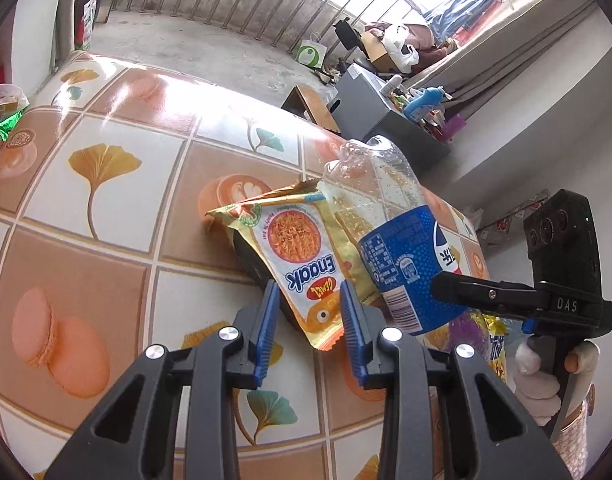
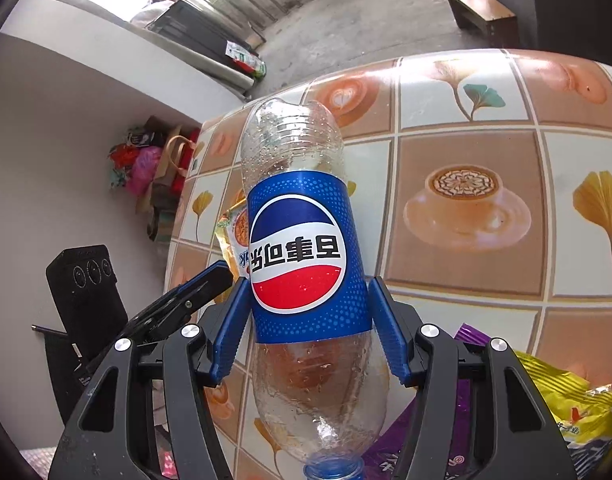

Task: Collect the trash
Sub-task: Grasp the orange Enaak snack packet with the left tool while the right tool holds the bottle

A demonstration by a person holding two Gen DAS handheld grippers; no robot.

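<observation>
My left gripper [image 1: 306,312] over patterned table [image 1: 106,184], jaws parted, Enaak noodle wrapper [image 1: 294,248] corner between blue pads, no clear squeeze. Beside it to right, my right gripper [image 2: 310,328] clenched on empty Pepsi bottle [image 2: 302,248], cap toward camera. Yellow and purple wrappers [image 2: 566,396] on table at far right

Right tongs [image 2: 310,328] clamped, left tongs [image 1: 306,316] parted (both angled down).

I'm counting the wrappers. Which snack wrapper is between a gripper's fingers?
The yellow Enaak noodle wrapper, between the left gripper. The purple wrapper and other yellow one lie untouched.
</observation>
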